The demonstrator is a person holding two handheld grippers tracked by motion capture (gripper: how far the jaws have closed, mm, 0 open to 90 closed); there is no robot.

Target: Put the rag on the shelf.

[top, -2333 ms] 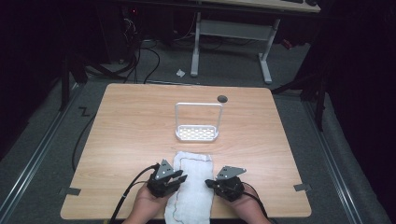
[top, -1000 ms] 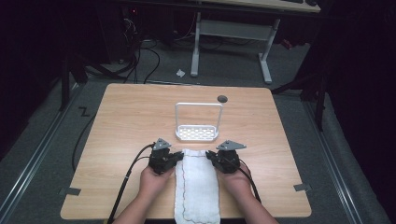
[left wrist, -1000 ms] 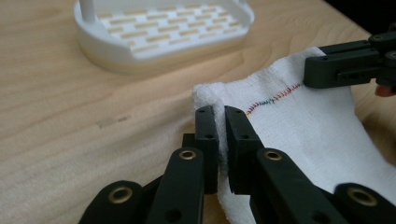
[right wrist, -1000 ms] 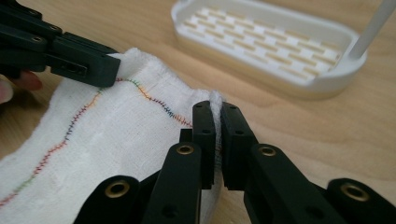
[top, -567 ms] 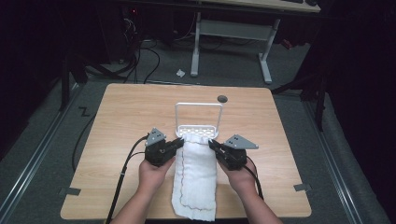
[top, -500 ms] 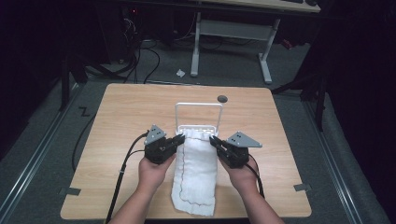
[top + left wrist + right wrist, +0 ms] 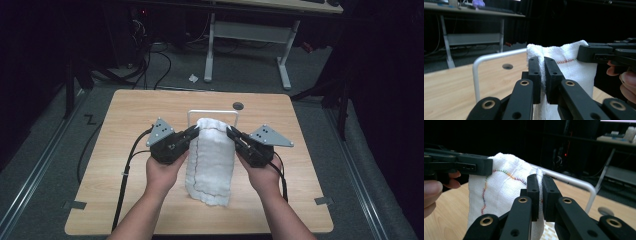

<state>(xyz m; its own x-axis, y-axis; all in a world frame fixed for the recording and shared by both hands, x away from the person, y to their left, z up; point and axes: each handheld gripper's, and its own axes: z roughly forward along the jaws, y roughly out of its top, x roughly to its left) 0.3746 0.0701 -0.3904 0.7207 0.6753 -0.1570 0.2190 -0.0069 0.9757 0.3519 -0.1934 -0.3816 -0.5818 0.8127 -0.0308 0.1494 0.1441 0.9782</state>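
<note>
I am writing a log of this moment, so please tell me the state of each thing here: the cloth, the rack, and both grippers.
white cloth: lifted, hanging from its top corners, lower end on the table.
metal rack: upright on the table, behind the cloth, nothing hung on it yet.
left gripper: shut on the cloth's top left corner.
right gripper: shut on the cloth's top right corner.
table: bearing rack and cloth end.

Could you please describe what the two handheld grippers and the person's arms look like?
Both the left gripper and the right gripper are black, with brass-coloured pivot rings and small holes in their flat jaws. Each carries a grey three-cornered plate and trails a black cable. The forearms are bare, with no sleeves showing.
</note>
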